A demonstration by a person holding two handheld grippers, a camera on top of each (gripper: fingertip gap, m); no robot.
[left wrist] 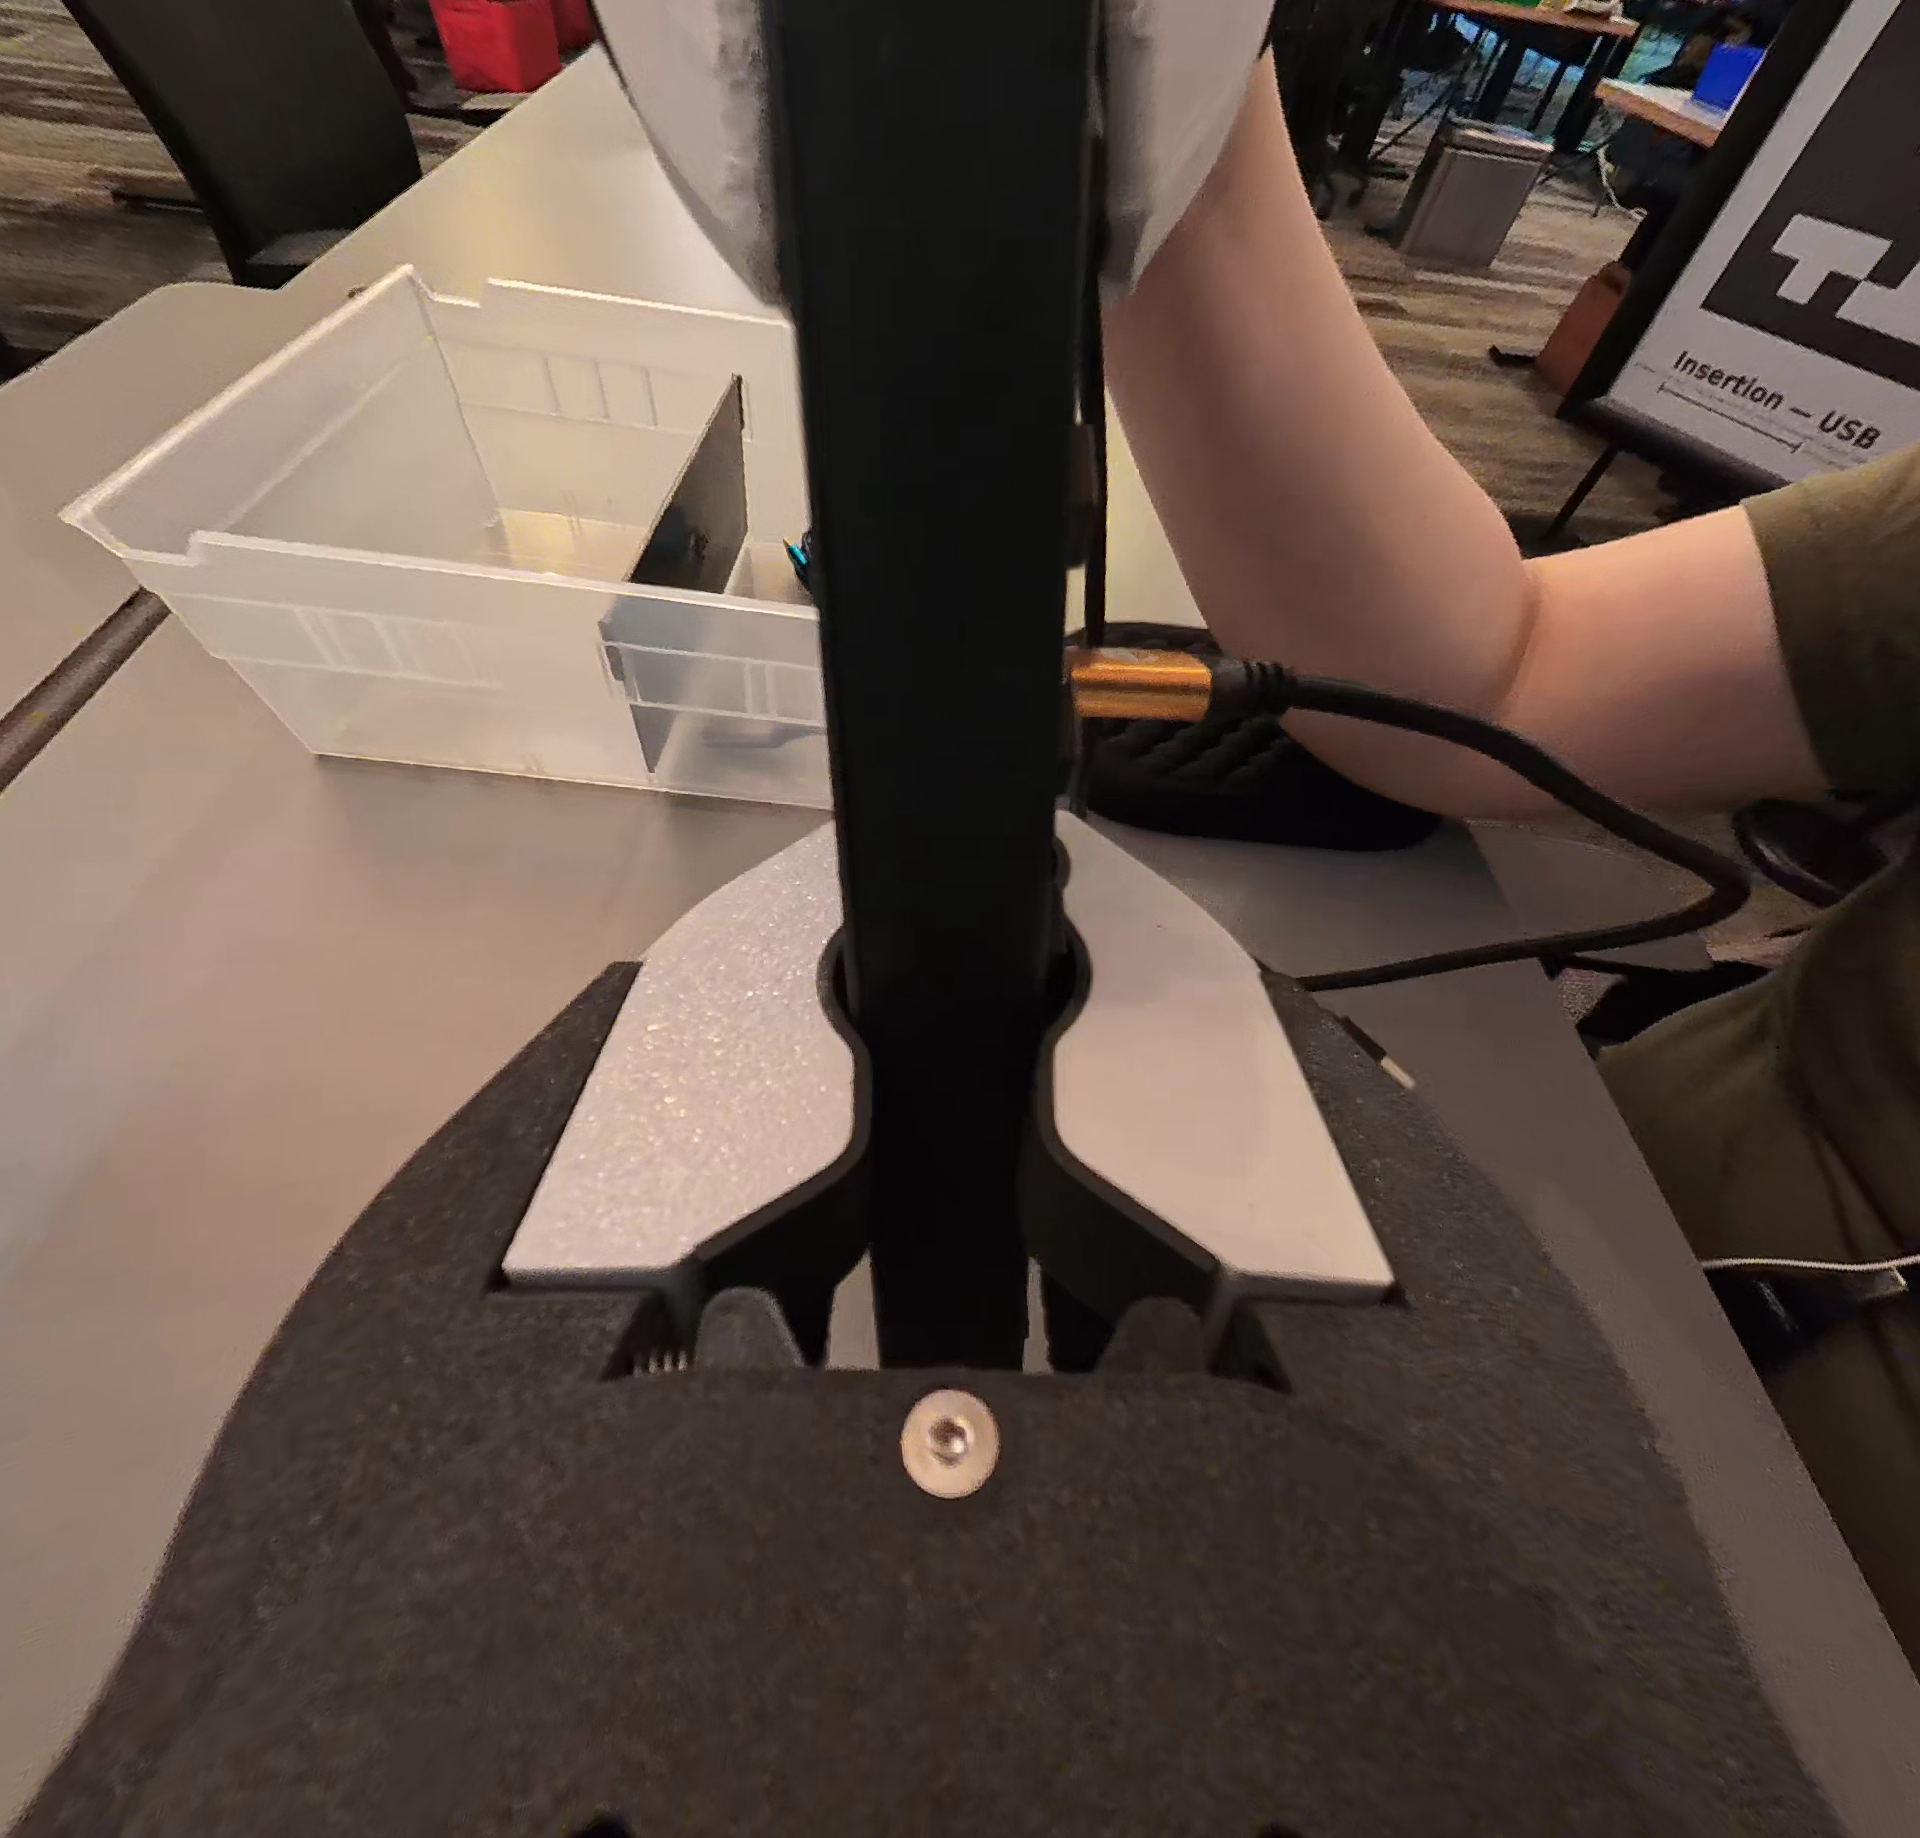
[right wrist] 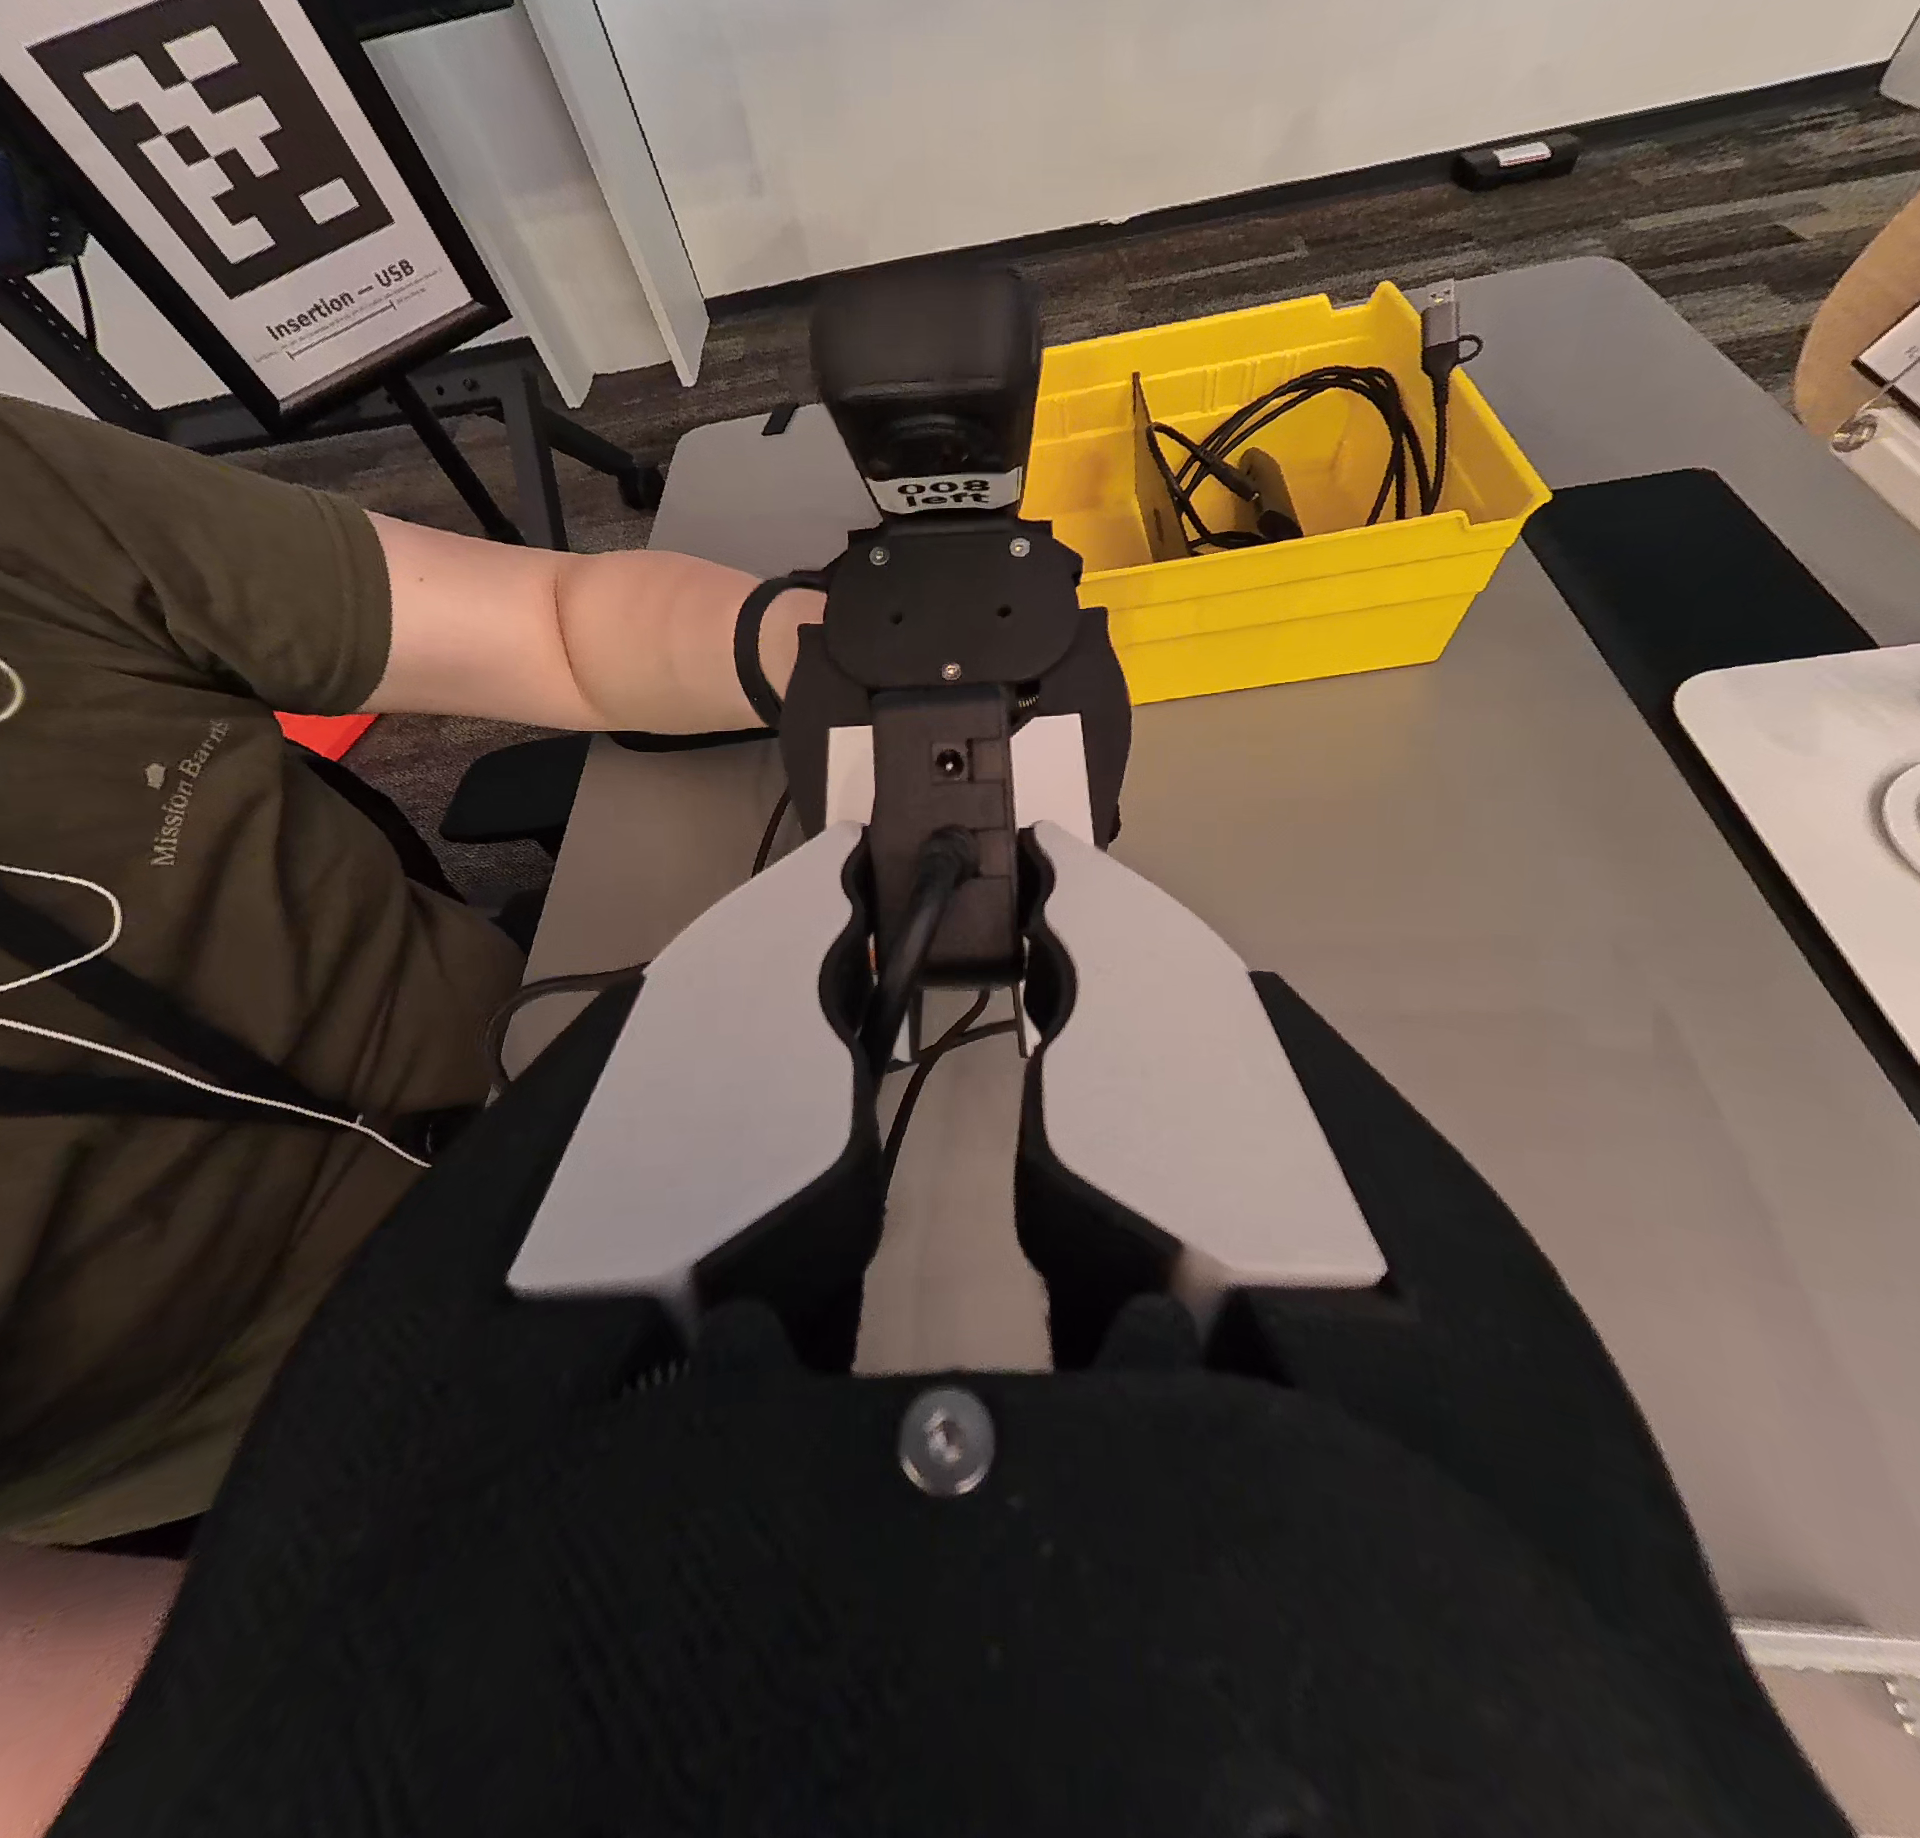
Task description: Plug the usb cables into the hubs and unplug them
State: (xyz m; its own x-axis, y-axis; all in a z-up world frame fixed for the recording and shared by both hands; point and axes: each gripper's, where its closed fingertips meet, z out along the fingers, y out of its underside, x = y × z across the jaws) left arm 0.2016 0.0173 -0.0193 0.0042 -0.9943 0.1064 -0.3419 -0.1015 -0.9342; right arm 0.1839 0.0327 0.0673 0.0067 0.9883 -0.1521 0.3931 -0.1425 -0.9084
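A long black USB hub [left wrist: 935, 541] is held level between both grippers, above the grey table [left wrist: 312, 957]. My left gripper [left wrist: 945, 853] is shut on its near end. My right gripper [left wrist: 935, 22] shows blurred at the top, closed on the far end. A gold USB plug [left wrist: 1138, 682] with a black cable [left wrist: 1507, 749] sits in the hub's right side. In the right wrist view my right gripper [right wrist: 948, 843] is shut on the hub's end face [right wrist: 940, 780], where the hub's own black lead [right wrist: 914, 936] comes out. The left gripper [right wrist: 948, 801] holds it from the opposite side.
A clear plastic bin [left wrist: 364, 583] with a black divider stands to the left. A yellow bin [right wrist: 1299, 604] holds coiled black cables [right wrist: 1299, 448], with a grey USB plug [right wrist: 1442, 328] over its rim. A person's arm [left wrist: 1403, 541] rests on a black pad [left wrist: 1226, 770]. A white tray [right wrist: 1797, 749] lies at the right.
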